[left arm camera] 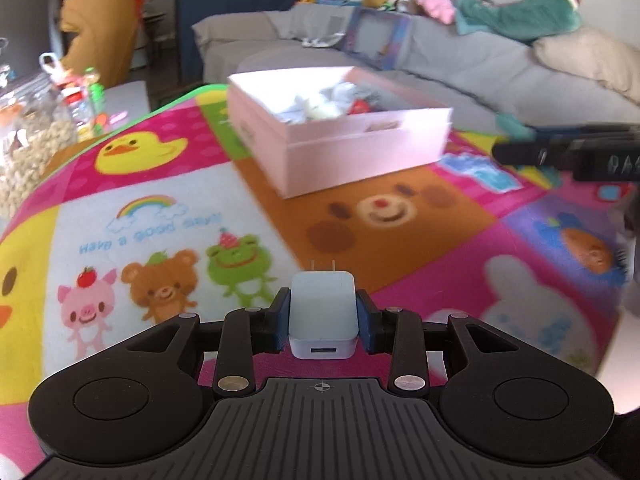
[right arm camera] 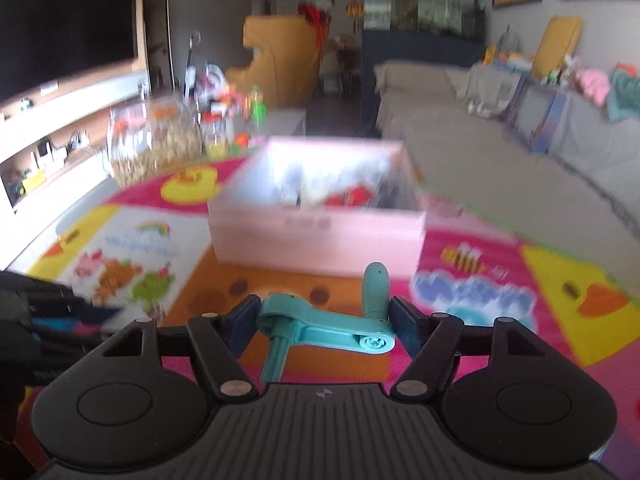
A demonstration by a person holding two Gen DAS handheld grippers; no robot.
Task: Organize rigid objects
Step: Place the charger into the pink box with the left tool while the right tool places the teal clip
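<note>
My left jaws (left arm camera: 323, 312) are clamping a white charger (left arm camera: 322, 312), my right jaws (right arm camera: 324, 320) gripping a teal crank handle (right arm camera: 324, 326), both near the pink box (right arm camera: 320, 236).

Both wrist views look forward and downward from close above the cartoon-printed play mat (left arm camera: 168, 200); both share the open pink rectangular box (left arm camera: 360, 152) (right arm camera: 320, 236) ahead.

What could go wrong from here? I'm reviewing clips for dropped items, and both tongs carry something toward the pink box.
The teal crank handle spans the right tongs crosswise, gripped only at its ends, so it may twist loose. The white charger in the left tongs has smooth sides that could slip. The pink box already holds items, so drops may bounce out.
</note>
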